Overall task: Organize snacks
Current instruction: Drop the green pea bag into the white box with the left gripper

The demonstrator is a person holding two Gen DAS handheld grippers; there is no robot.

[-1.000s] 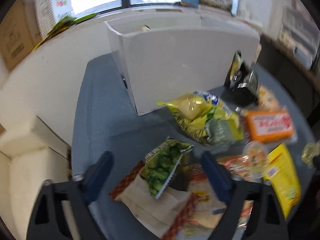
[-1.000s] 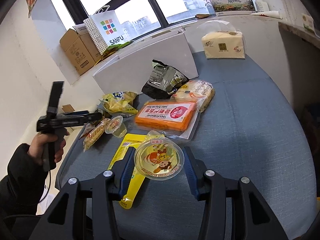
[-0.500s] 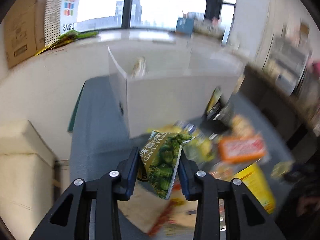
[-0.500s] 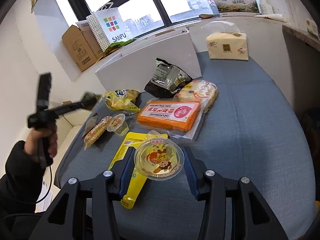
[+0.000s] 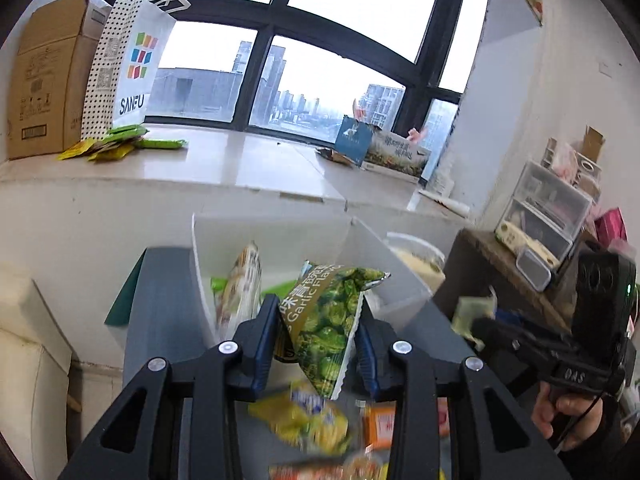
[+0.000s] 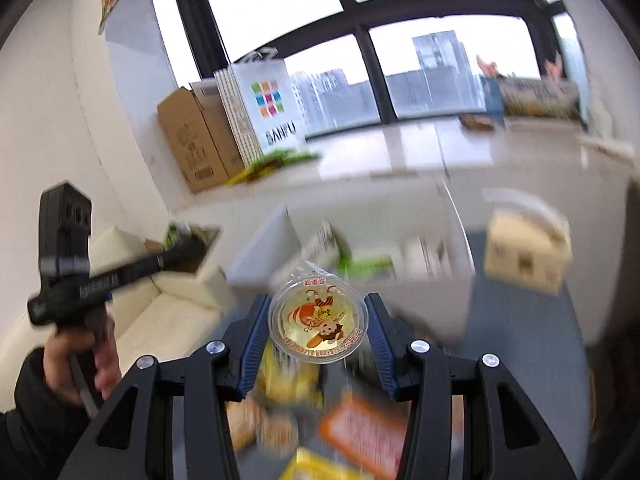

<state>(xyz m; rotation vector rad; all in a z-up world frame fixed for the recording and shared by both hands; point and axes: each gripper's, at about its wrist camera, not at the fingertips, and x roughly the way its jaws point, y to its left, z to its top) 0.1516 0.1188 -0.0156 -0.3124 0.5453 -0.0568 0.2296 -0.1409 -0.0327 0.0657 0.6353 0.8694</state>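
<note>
My left gripper (image 5: 318,320) is shut on a green garlic-flavour pea packet (image 5: 328,320), held up in the air before the white divided box (image 5: 272,236). A tall snack pack (image 5: 240,288) stands inside that box. My right gripper (image 6: 318,322) is shut on a round jelly cup (image 6: 318,326) with a cartoon lid, lifted above the table, and the white box (image 6: 264,252) lies blurred beyond it. The right-hand gripper tool (image 5: 560,356) shows at the right edge of the left wrist view; the left-hand tool (image 6: 80,276) shows at the left of the right wrist view.
Loose snacks stay on the blue-grey table: a yellow packet (image 5: 304,420), an orange pack (image 6: 360,428). A tissue box (image 6: 528,248) sits at the table's right. The windowsill holds a cardboard box (image 5: 44,80) and a SANFU bag (image 5: 132,72). A cream sofa (image 6: 160,312) stands left.
The left gripper shut on the pea packet and lifted it off the table toward the box. The right gripper rose with the jelly cup and swung toward the box.
</note>
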